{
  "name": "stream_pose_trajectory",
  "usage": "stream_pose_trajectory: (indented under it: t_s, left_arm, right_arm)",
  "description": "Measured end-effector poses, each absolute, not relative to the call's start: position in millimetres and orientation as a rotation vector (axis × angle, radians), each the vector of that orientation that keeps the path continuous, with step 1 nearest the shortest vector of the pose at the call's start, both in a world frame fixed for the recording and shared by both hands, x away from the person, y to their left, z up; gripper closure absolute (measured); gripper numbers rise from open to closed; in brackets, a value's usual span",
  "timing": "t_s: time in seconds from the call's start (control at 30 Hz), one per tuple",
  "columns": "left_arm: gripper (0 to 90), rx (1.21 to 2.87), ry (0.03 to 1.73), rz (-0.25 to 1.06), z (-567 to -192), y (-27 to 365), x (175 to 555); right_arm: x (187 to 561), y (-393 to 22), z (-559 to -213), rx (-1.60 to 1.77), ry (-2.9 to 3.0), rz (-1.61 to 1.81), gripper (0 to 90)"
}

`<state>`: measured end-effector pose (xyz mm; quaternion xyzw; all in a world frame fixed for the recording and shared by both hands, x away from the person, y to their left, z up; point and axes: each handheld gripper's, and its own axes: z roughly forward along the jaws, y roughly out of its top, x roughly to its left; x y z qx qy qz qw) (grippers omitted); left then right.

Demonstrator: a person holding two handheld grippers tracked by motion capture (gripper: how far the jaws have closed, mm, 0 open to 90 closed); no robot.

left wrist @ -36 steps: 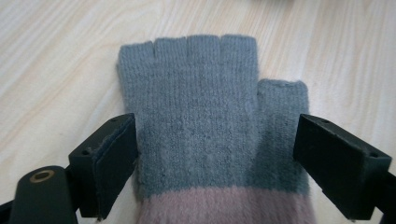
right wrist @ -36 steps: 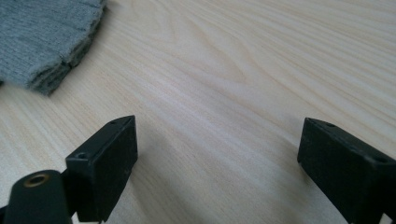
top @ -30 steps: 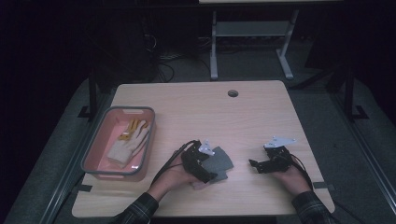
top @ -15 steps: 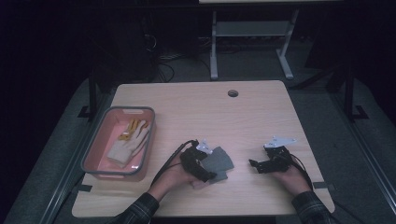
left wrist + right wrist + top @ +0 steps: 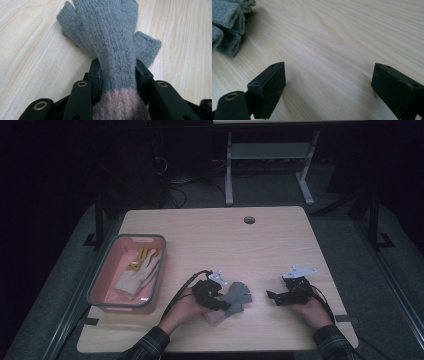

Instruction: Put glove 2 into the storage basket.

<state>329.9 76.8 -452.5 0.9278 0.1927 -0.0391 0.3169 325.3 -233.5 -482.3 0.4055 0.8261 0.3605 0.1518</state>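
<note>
Table (image 5: 280, 245) — pale wood-grain top, bearing everything below. Risk: the glove lies flat on it, so a lift from the cuff end alone could drag the fingers across the surface or let the knit slide out of the jaws.

Tray (image 5: 102, 275) — pink, grey-rimmed, at the table's left, well apart from the grippers. Holds a white glove (image 5: 137, 275) with yellow fingertips. If the grey glove is bound for this tray — a judgement only — a loose hold could drop it short of the rim.

Grey glove (image 5: 110, 32) — knitted, fingerless, grey hand with a pink cuff, lying flat near the table's front edge between the two hands; also seen in the high view (image 5: 237, 296). Soft and compressible: a clamp on a bunched wrist may catch one layer only.

Left gripper (image 5: 117, 75) — jaws have just been closing and now press on both sides of the glove's wrist, just above the pink cuff; the knit is visibly squeezed between them. Grasping the glove.

Right gripper (image 5: 328, 82) — jaws spread apart over bare wood, nothing between them; released. Rests on the table to the right of the glove, whose fingers lie at the upper left of its view. Risk: idle, so it gives the glove's far end no support.
</note>
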Motion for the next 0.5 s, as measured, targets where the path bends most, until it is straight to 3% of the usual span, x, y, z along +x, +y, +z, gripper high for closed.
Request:
stream_pose_trajectory:
  t_s: [0.5]
  left_arm:
    - [66.3,2.371,0.569,-0.069,-424.7,91.4,333.5]
  right_arm:
    - [325.3,-233.4,-482.3,1.163,2.37,1.035,11.8]
